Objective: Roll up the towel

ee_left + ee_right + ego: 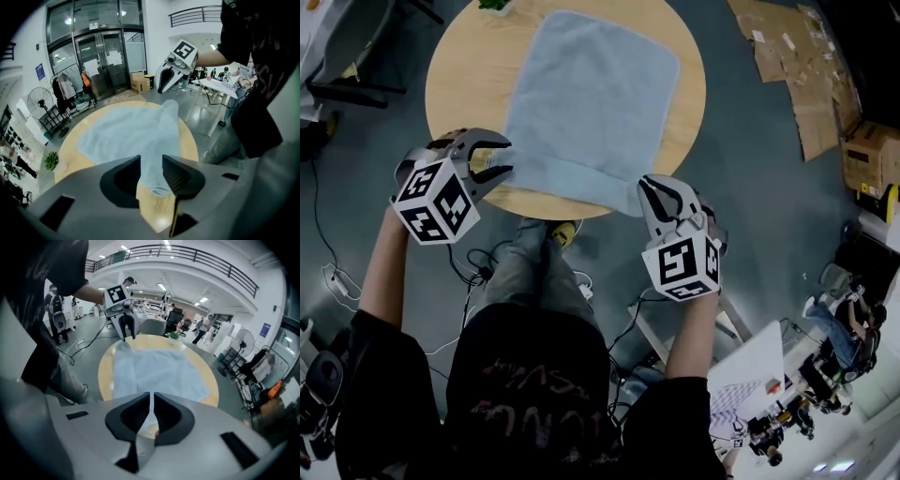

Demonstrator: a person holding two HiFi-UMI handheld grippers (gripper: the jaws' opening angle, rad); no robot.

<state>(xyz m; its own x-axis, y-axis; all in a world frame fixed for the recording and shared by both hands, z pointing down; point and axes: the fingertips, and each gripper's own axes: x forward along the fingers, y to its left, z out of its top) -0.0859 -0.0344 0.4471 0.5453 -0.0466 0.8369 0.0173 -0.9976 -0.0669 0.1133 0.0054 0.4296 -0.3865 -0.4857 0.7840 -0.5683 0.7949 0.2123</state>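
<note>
Right gripper (151, 401) is clamped on the towel's (591, 94) near corner, left gripper (151, 161) stands apart around the other; towel lies flat on the table (455, 66), so left should close before both roll evenly away.

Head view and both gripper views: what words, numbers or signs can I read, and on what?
None can be read.
Shirt: reddish print, too blurred.
Cubes: square patterns only, no words.
Blue wall sign: too small.
Papers on the glass doors: blurred.
</note>
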